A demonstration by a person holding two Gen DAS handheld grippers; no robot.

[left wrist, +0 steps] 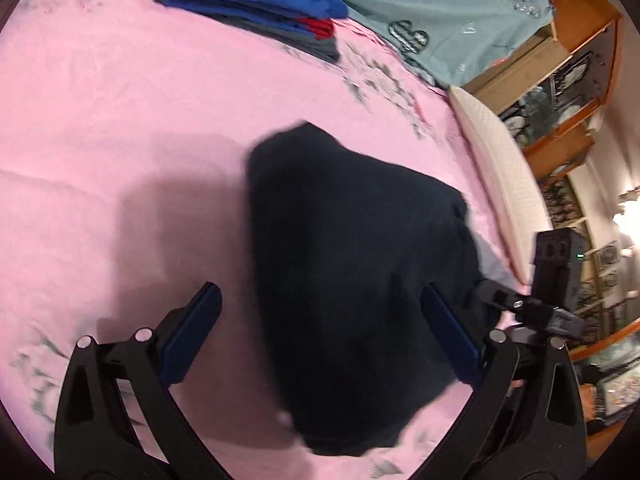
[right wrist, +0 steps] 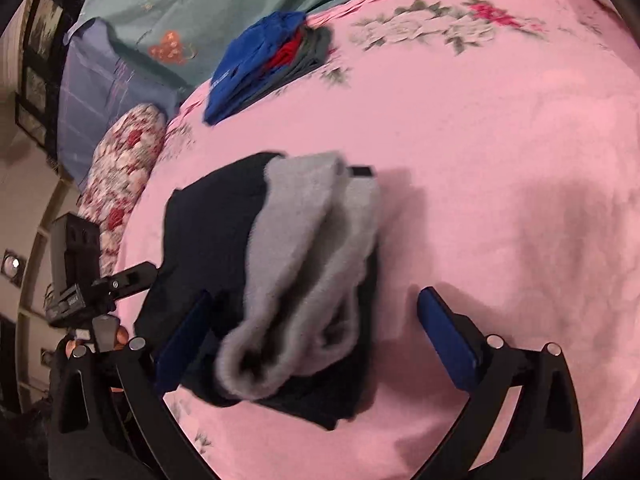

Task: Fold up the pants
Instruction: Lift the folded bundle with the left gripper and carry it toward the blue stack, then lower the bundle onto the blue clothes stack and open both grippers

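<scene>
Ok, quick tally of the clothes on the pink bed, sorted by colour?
Dark navy with grey lining: 1, the pants in front of both tools.
Blue: 1, top of the folded stack.
Red: 1, in that stack.
Grey: at least 1, at its bottom.
Total: at least 4.

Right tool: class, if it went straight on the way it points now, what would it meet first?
Most likely the dark pants, at their grey lining, lying on the pink bedsheet between the open right tool; depth is unclear.
</scene>
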